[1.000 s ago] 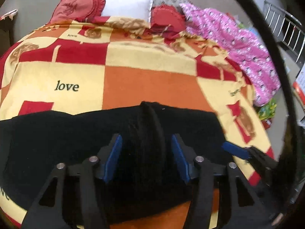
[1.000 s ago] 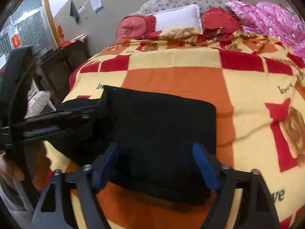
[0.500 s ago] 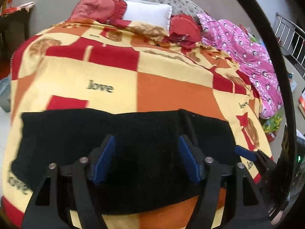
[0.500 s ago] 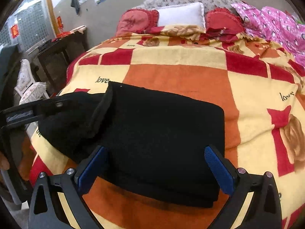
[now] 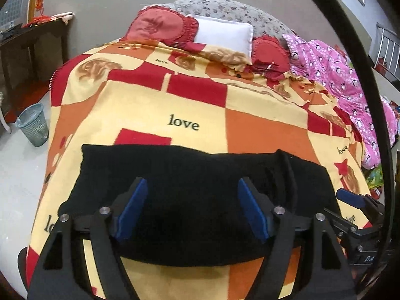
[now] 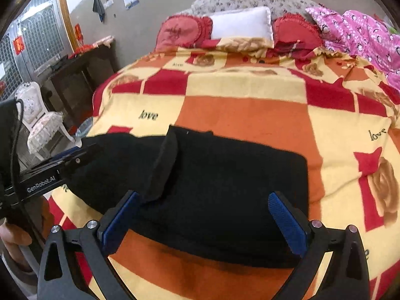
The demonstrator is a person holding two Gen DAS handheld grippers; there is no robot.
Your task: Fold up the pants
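Observation:
Black pants point(image 5: 190, 165) lie folded into a wide rectangle on the checked blanket point(image 5: 250, 130) near the bed's front edge. My left gripper point(image 5: 192, 185) hovers over their middle. Its jaws are opening, and the blue pads stand apart with no cloth pinched between them. A raised fold edge point(image 5: 287, 165) runs across the pants to its right. In the right wrist view my right gripper point(image 6: 203, 196) is open wide above the near edge of the pants point(image 6: 225, 165). A loose flap point(image 6: 162, 165) lies by its left pad. The left gripper's fingers point(image 6: 75, 156) reach in from the left.
Red cushions point(image 5: 160, 27), a white pillow point(image 5: 222, 32) and a pink quilt point(image 5: 332, 70) sit at the head and right side of the bed. A waste bin point(image 5: 33, 127) and a dark table point(image 5: 25, 45) stand left of it, beside a white chair point(image 6: 37, 120).
The left gripper let go of the ridge of black cloth, opened and slid left; that ridge now lies to its right. The right gripper widened and drew back a little.

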